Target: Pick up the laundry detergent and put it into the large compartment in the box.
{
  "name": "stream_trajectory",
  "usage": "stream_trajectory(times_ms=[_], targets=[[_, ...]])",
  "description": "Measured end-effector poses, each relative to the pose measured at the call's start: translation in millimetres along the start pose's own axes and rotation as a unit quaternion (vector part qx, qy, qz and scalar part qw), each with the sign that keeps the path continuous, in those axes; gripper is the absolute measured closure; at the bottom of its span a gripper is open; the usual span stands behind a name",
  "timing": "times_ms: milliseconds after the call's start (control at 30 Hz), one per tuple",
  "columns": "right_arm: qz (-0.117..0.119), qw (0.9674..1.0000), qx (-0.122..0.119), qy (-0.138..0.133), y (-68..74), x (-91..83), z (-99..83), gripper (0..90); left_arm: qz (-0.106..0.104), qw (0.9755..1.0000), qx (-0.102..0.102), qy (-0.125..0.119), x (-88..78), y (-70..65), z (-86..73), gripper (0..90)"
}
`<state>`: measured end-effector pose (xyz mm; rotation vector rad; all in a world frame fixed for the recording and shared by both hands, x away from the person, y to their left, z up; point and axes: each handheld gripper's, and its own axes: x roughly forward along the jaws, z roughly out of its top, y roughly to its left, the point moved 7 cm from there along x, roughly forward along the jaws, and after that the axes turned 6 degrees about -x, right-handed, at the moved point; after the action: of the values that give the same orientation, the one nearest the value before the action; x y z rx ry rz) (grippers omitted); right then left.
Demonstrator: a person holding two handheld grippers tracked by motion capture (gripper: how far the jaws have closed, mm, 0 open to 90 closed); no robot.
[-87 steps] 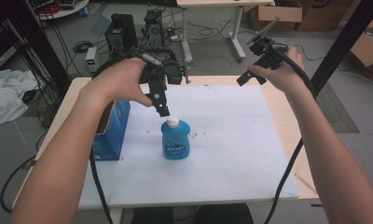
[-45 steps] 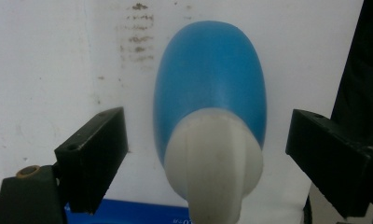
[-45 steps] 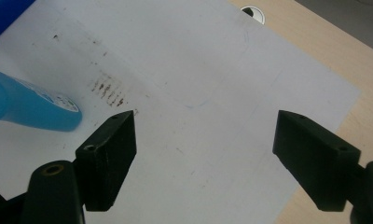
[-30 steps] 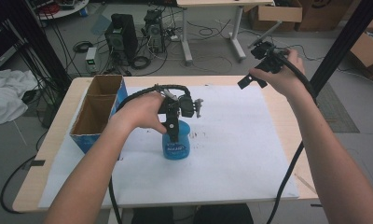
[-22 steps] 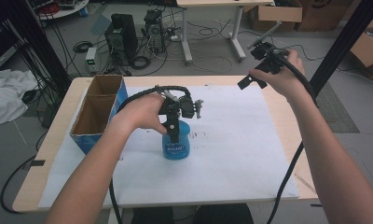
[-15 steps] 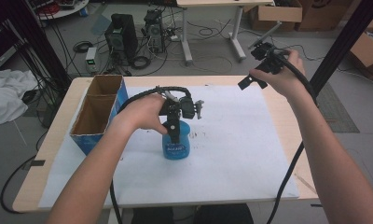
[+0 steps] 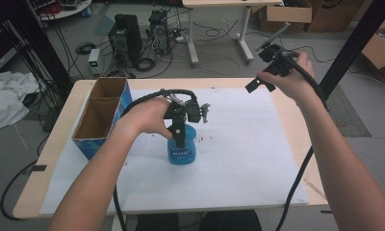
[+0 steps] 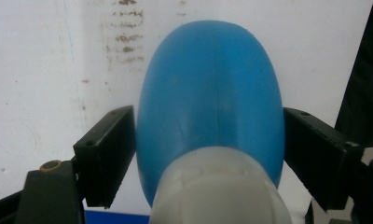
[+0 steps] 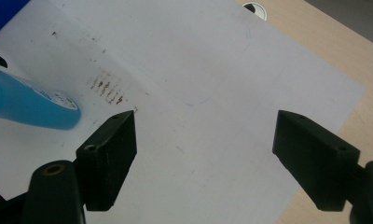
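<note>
Blue bottle (image 8: 210,98) upright between closing left gripper (image 7: 181,137) jaws, both pads touching; right gripper (image 9: 205,140) jaws released.

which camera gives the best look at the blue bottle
The high view: the whole blue bottle stands upright on the white sheet. The left gripper view looks down on its cap and shoulders; the right gripper view catches its side.

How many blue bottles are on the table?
1. The blue bottle stands upright on the white sheet near the table's middle, between the jaws of the left gripper. The cardboard box looks empty, though part of its inside is hidden.
</note>
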<state>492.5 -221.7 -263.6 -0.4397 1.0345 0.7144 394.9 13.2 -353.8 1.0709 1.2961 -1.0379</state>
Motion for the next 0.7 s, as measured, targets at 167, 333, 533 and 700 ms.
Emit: stream_trajectory(times_ms=[167, 333, 533, 700], targets=[[-0.001, 1.0, 0.0, 0.001, -0.3, -0.1, -0.3, 21.6, 0.002, 1.0, -0.002, 0.0, 0.4, 0.0, -0.5, 22.0], [0.0, 1.0, 0.001, 0.001, -0.7, -0.4, -0.9, 21.6, -0.001, 1.0, -0.002, 0.0, 0.6, -0.1, -1.0, 23.4], [-0.002, 1.0, 0.0, -0.003, -1.0, -1.3, -0.3, 21.6, -0.001, 1.0, -0.002, 0.0, 0.3, -0.1, -1.0, 24.2], [-0.001, 1.0, 0.001, -0.001, -0.4, -0.7, -0.2, 21.6, -0.003, 1.0, -0.001, -0.002, 0.0, -0.5, -0.3, 25.1]])
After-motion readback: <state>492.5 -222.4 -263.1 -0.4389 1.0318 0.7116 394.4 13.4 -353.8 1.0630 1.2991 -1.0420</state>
